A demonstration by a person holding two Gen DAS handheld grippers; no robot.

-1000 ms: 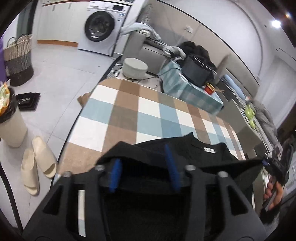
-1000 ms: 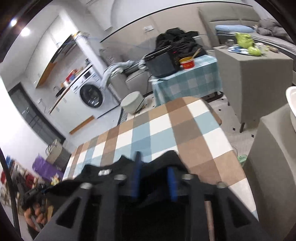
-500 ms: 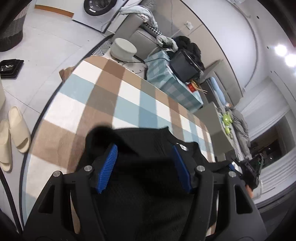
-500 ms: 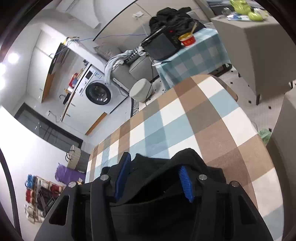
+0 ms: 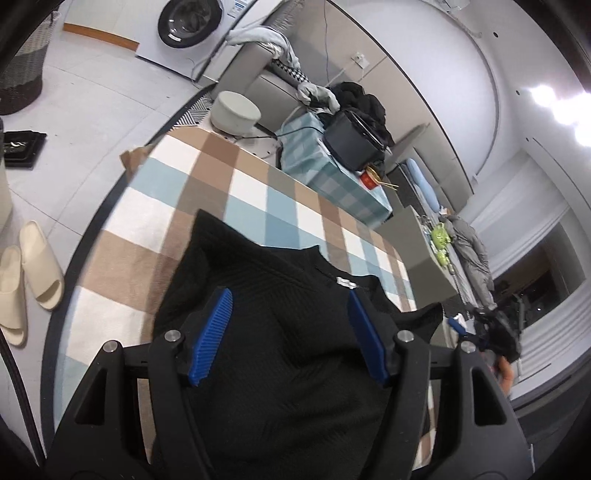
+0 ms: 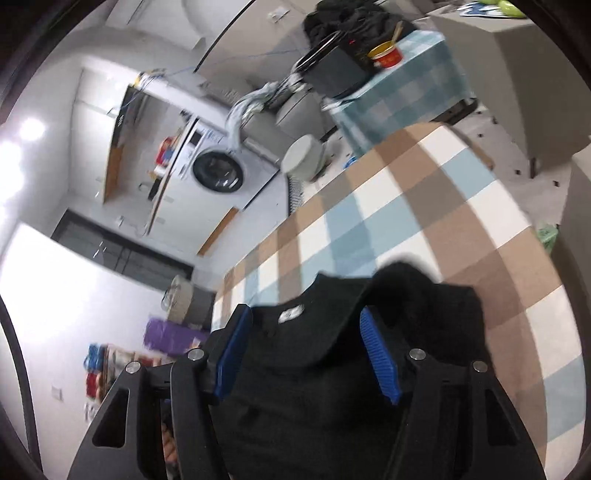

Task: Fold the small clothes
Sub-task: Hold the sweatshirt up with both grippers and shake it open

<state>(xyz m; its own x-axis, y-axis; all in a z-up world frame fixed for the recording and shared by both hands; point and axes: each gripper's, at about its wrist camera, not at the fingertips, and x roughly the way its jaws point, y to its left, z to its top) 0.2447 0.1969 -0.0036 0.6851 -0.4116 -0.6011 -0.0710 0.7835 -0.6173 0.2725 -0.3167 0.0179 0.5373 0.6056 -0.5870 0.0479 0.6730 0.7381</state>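
Note:
A small black ribbed top (image 5: 288, 332) lies on the checked brown, blue and white table (image 5: 221, 192), its neck with a white label (image 5: 343, 282) turned away from me. My left gripper (image 5: 290, 315) is open above the top's left shoulder, blue pads wide apart, holding nothing. In the right wrist view the same black top (image 6: 314, 369) lies under my right gripper (image 6: 304, 334), which is also open and empty. The right sleeve (image 6: 436, 295) lies bunched on the checked table (image 6: 406, 206). The other gripper shows at the left wrist view's right edge (image 5: 480, 334).
A pair of cream slippers (image 5: 29, 266) lies on the floor left of the table. Beyond the table stand a round grey stool (image 5: 236, 112), a small checked table with a black appliance (image 5: 351, 144), and a washing machine (image 5: 188, 22).
Both grippers opened and let go of the black top, which now lies flat on the table. Both have tilted down over the garment.

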